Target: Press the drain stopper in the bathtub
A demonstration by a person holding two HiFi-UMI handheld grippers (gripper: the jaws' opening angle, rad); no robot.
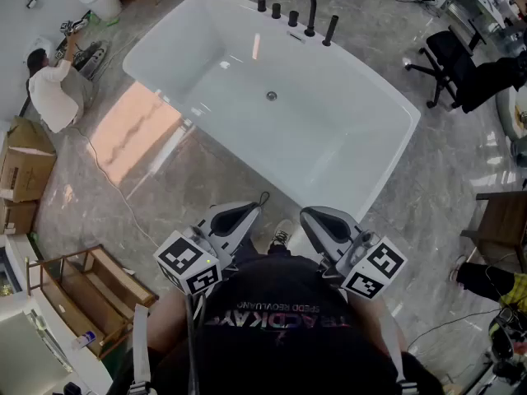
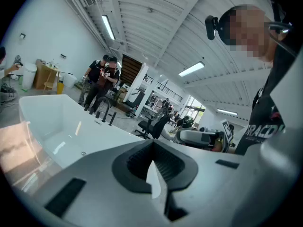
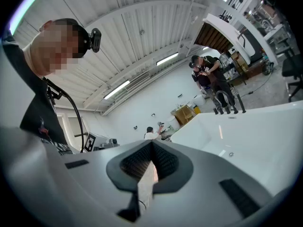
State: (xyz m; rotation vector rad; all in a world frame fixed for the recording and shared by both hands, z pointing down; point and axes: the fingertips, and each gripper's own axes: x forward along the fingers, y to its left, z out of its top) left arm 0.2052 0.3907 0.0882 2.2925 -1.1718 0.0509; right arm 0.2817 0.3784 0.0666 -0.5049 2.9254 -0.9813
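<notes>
Two hand-held grippers sit low in the head view, close to the holder's black shirt: the left hand-held gripper (image 1: 245,213) at lower centre-left, the right hand-held gripper (image 1: 318,216) at lower centre-right; each carries one marker cube. In its own view the left one's (image 2: 152,144) dark pads meet at the tip, pressed together with nothing between them; the right one (image 3: 151,146) is likewise closed on nothing; neither touches the tub.

One white bathtub (image 1: 375,97) fills the upper middle of the head view, set at an angle on the grey marble floor (image 1: 206,179); one small round drain stopper (image 1: 271,95) lies on the tub's bottom, towards the upper side, well apart from both grippers. It also shows as a small dot in the left gripper view (image 2: 83,153) and the right gripper view (image 3: 231,154). On the tub's upper rim stand five black fittings (image 1: 294,18), one a curved spout (image 1: 310,5).

The tub's near rim lies between the grippers and the stopper. Around: one black office chair (image 1: 445,56) at upper right; one person in white (image 1: 49,95) crouching at upper left; cardboard boxes (image 1: 25,171) at the left edge; one wooden crate (image 1: 92,286) at lower left; two people (image 2: 102,79) standing behind the tub.
</notes>
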